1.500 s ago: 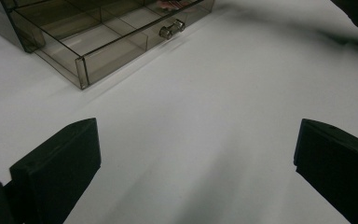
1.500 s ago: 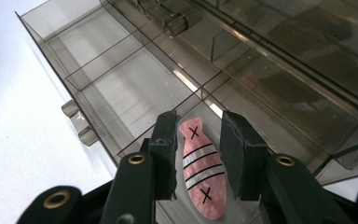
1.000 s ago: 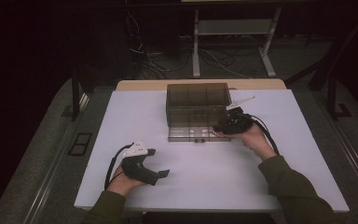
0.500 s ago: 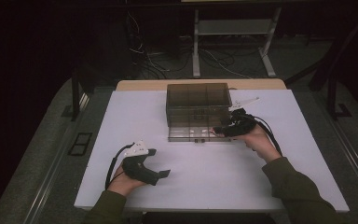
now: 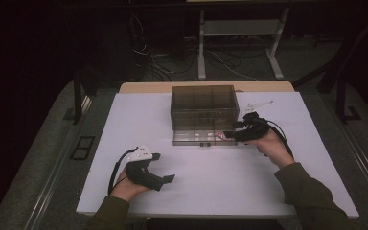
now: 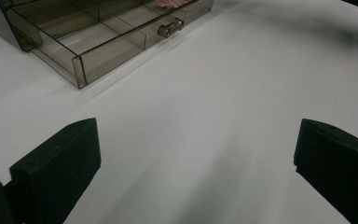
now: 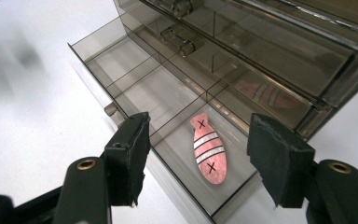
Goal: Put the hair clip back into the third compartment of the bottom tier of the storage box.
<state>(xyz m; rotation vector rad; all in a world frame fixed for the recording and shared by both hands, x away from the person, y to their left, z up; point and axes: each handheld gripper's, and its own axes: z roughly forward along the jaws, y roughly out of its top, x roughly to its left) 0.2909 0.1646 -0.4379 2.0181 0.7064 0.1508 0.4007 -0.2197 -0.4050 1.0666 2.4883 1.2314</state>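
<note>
Pink fish-shaped piece (image 7: 208, 150), flat, with pale stripes and two black X marks, lying loose in the end compartment of pulled-out drawer (image 7: 135, 88). Touching neither jaw. Faint pink speck at drawer's right end in high view (image 5: 219, 136).

Drawer clear smoky plastic, split by dividers into several compartments; others look bare. Small knob on front wall (image 6: 169, 27). Drawer pulled out from bottom of smoky clear organizer box (image 5: 203, 106), which stands at far middle of white table (image 5: 220, 182). Upper levels of box closed, latches visible in right gripper view.

Right gripper (image 7: 199, 154) hovering over end compartment, jaws spread wide, one on each side of fish as seen along the jaws, gripping nothing. In high view, right gripper (image 5: 230, 134) at drawer's right end, held by right hand (image 5: 267, 143), cable trailing back along wrist. Dark green sleeve (image 5: 311, 196) on forearm.

Left gripper (image 6: 196, 158) low over bare table, jaws wide apart, nothing between. Drawer front corner and knob well ahead of jaws. In high view, left gripper (image 5: 168, 179) near front left of table, well apart from box, held by left hand (image 5: 127, 184), grey plate on top, cable looping beside wrist.

Beyond table: wooden edge behind box, dark floor, tangled cables (image 5: 148, 62), metal stand legs (image 5: 239, 48).
</note>
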